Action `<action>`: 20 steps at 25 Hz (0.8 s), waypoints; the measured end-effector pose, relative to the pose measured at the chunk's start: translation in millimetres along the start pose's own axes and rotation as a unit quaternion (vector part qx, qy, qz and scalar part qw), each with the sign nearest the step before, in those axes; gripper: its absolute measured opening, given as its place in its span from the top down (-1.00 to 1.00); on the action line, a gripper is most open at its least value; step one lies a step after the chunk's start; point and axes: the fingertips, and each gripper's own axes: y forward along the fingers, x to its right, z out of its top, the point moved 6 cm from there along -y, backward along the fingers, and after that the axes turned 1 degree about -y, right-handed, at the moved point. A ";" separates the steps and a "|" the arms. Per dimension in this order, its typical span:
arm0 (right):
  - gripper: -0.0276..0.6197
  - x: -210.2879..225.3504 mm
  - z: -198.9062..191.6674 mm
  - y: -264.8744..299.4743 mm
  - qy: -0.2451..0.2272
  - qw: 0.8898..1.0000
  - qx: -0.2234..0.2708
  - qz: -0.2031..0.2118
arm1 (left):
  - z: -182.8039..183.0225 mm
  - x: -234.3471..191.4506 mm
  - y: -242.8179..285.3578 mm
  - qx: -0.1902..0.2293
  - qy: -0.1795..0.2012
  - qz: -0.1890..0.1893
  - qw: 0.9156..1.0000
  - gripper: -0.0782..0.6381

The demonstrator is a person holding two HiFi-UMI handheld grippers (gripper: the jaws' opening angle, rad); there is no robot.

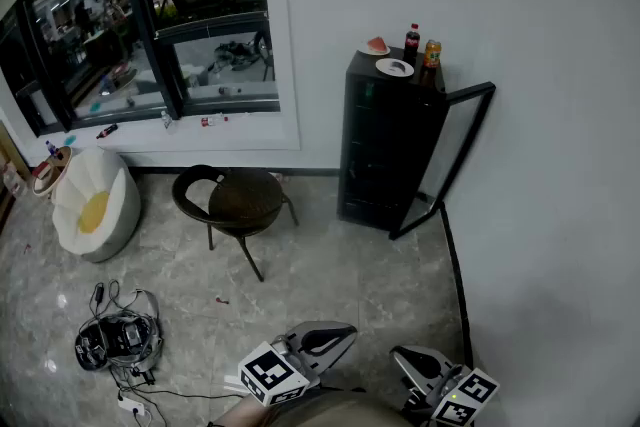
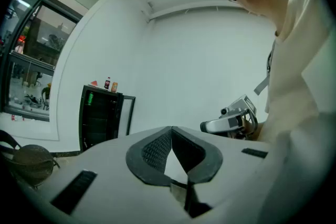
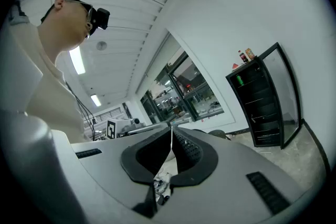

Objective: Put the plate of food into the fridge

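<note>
Both claws pinched tight, nothing in them: left gripper [image 1: 345, 335], right gripper [image 1: 398, 356], low by body. Small white plate of food [image 1: 394, 67] sits atop tall black fridge [image 1: 385, 145], glass door [image 1: 455, 155] open. Tip imo: walk close, open jaws, pinch rim, keep level. Up there: one plate, one dark red-capped bottle [image 1: 411, 43], one orange can [image 1: 431, 53], one red wedge [image 1: 377, 46].

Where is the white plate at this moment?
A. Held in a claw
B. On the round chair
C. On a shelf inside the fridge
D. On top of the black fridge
D: the head view shows the plate resting on top of the black fridge, next to the bottle and the can.
</note>
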 end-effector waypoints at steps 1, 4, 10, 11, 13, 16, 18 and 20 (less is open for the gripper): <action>0.83 0.2 -0.8 1.8 0.003 1.000 0.000 -0.001 | 1.0 -0.5 -1.6 0.005 -0.004 -0.006 1.000 0.75; 0.83 3.9 -1.5 11.4 0.001 1.000 0.002 -0.004 | 8.5 -7.9 -4.2 0.017 0.002 -0.018 1.000 0.75; 0.83 2.3 5.8 50.8 -0.013 1.000 0.003 -0.005 | 26.4 -43.9 -13.2 0.026 0.025 -0.017 0.999 0.75; 0.83 -0.4 8.6 58.1 -0.010 1.000 0.003 -0.006 | 28.9 -49.0 -16.0 0.028 0.023 -0.020 0.999 0.75; 0.83 -3.4 11.0 71.9 -0.005 1.000 0.003 -0.005 | 32.8 -57.8 -22.4 0.031 0.021 -0.025 0.999 0.75; 0.83 2.0 6.9 93.4 -0.006 1.000 0.003 0.001 | 29.0 -75.6 -36.1 0.030 0.018 -0.020 0.999 0.75; 0.83 3.1 5.8 110.5 -0.008 1.000 -0.001 0.008 | 25.8 -90.4 -47.0 0.030 0.016 -0.011 0.999 0.75; 0.83 2.5 6.5 126.6 -0.010 1.000 -0.008 0.014 | 26.0 -103.7 -55.7 0.032 0.013 -0.004 0.999 0.75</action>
